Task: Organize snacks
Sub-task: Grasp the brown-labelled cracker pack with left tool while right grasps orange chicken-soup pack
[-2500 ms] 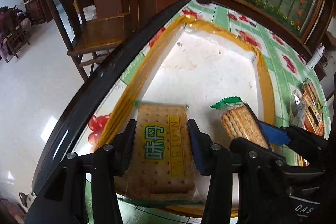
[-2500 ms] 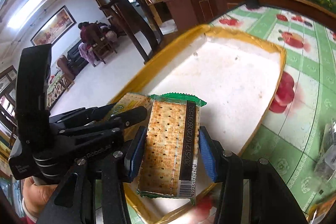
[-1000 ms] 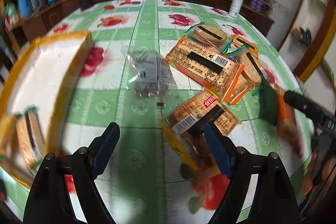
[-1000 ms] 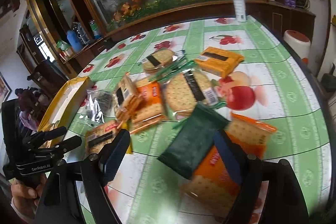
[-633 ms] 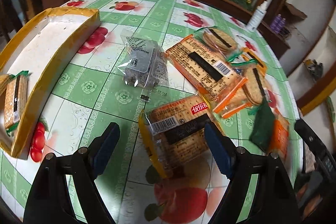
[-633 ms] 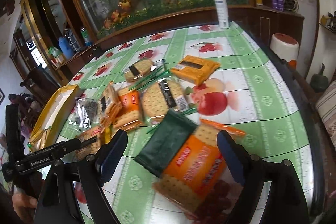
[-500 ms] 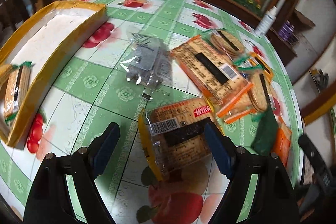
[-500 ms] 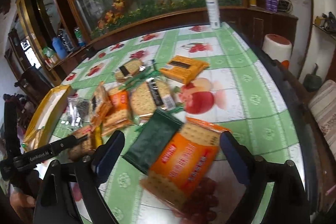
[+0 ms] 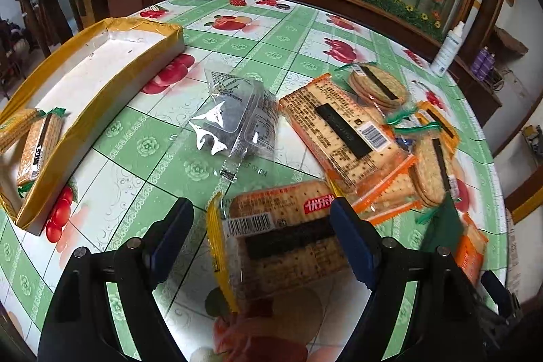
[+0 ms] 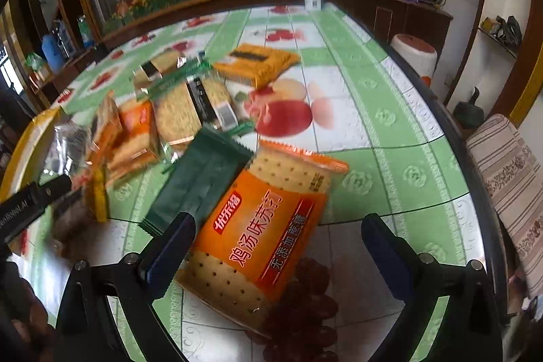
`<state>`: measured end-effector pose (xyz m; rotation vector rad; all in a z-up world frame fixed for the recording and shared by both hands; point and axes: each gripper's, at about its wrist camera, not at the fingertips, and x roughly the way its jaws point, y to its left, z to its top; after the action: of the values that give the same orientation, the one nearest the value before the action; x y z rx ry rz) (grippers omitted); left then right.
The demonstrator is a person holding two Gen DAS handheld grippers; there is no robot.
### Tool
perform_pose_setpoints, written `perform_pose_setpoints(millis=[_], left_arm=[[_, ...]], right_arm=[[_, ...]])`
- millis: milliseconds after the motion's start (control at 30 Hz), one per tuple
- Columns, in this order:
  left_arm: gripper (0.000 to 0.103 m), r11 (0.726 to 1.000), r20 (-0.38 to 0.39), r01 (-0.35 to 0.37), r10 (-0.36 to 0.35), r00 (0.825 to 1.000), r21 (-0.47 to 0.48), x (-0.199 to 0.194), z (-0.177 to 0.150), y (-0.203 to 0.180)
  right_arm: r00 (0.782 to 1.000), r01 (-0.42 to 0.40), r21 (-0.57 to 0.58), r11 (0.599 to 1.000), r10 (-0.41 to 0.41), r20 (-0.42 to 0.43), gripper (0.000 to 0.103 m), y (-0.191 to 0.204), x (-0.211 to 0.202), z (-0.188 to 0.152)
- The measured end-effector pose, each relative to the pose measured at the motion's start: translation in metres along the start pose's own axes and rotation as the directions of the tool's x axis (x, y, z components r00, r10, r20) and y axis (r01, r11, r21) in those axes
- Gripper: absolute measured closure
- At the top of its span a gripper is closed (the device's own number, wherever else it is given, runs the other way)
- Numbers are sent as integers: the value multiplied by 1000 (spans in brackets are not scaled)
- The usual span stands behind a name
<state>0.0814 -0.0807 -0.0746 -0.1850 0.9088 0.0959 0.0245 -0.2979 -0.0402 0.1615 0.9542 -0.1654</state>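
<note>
Left wrist view: left gripper (image 9: 261,231) spread wide, empty, straddling a yellow-edged cracker pack (image 9: 281,240) lying flat on the green-checked tablecloth (image 9: 135,158); neither pad seen touching the wrapper. Beyond it, a clear bag of dark snacks (image 9: 234,121), then a long orange cracker pack (image 9: 342,131) overlapping round biscuits (image 9: 376,85) and further packets. Off to the left, well apart, the yellow tray (image 9: 101,83) with two cracker packs (image 9: 37,138) already stowed at its near end, most of its floor bare.

Right wrist view: right gripper (image 10: 278,236) likewise wide apart and empty, framing an orange cracker pack (image 10: 261,226) that rests partly on a dark green packet (image 10: 200,182). Somewhat blurred here, so contact hard to judge.

Step in hand, by judgement: lining up for the next pair of pickups, early in the sorting. Next move calls for lowering until the pads flank each pack's long edges, closing gently to avoid crushing crackers, lifting clear of the overlapping green packet, then carrying across to the tray beside the packs already there.
</note>
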Motion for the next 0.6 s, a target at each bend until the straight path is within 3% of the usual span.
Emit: perform_pose_setpoints(millis=[67,200,400,500,600], left_arm=[[20,1000,-33,-5,6,999,2,9,0,-4],[17,1000,-21,-16,16,1000,-2,10,-1,-9],[5,999,-80,-16,20,997,49,23,-4,-17],[3,990,-77,-28,39,996,139,25,-9,-26],[3,979,-84,20,-3,996,203,24,-10,-23]], right_arm=[[1000,-3,-3,1000,3,-12,3,2,4,-1],[1000,-18,-7,1000,18,-25,3,1,7,-1],[999,-26,-24,999,25,-34,3,1,10,1],[999,-30,-31,999,29,-36,3,1,10,2],[998,-44,-57,997,42,-40,3,1,10,2]])
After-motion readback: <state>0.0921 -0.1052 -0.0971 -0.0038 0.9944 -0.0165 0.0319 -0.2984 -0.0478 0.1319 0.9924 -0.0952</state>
